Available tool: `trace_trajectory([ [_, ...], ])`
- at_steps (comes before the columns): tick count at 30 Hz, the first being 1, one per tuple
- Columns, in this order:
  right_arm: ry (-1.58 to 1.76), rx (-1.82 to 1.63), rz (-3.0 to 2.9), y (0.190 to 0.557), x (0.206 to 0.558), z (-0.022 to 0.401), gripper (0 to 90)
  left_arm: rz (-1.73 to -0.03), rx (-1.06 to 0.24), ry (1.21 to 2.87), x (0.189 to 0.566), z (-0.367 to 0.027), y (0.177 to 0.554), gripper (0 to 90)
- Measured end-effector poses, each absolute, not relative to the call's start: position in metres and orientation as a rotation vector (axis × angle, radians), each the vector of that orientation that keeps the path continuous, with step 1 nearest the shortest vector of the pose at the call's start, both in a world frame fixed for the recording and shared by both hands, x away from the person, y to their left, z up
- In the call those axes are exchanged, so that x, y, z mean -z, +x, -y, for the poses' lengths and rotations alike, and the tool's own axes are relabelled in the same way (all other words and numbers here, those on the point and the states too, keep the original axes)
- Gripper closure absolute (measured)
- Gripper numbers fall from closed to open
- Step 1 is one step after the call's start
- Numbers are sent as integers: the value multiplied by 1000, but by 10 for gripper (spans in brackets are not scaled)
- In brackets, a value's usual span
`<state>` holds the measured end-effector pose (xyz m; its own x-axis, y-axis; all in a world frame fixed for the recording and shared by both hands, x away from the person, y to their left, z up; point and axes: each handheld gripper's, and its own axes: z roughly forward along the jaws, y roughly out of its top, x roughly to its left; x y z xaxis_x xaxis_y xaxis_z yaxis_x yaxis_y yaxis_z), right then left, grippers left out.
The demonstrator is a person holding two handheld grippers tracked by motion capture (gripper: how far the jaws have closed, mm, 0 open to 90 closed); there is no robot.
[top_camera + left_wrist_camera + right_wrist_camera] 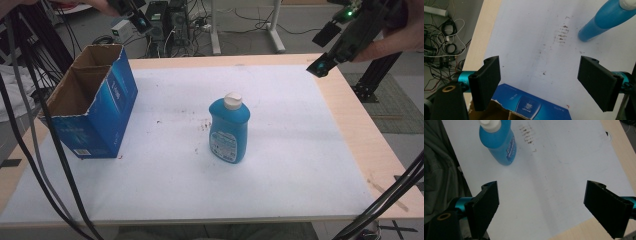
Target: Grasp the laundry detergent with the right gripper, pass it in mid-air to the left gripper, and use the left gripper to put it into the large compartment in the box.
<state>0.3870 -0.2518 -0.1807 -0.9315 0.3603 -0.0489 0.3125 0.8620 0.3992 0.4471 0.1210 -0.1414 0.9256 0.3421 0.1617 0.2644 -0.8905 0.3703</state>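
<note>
Both my grippers, left (pixel 141 22) and right (pixel 318 67), fingers released, well above bottle (pixel 229 131). Risk: tall bottle tips if I clip cap.

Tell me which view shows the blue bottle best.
The high view: the blue bottle stands upright, whole, its label facing the camera. The left gripper view catches part of it at the frame's corner; the right gripper view crops its cap.

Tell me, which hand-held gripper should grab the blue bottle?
Probably the right hand-held gripper. It is open, with bare white mat between it and the upright blue bottle. The left hand-held gripper, also open, hangs over the cardboard box, which stands beside its path.
</note>
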Motion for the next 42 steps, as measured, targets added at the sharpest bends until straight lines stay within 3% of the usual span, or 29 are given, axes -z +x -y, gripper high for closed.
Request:
trace_trajectory([
  [11, 506, -803, -2884, 371, 213, 245, 124, -432, -318, 2749, 143, -121, 447, 188],
  [42, 531, -987, -2824, 348, 302, 204, 124, -434, -314, 2762, 145, -123, 442, 188],
])
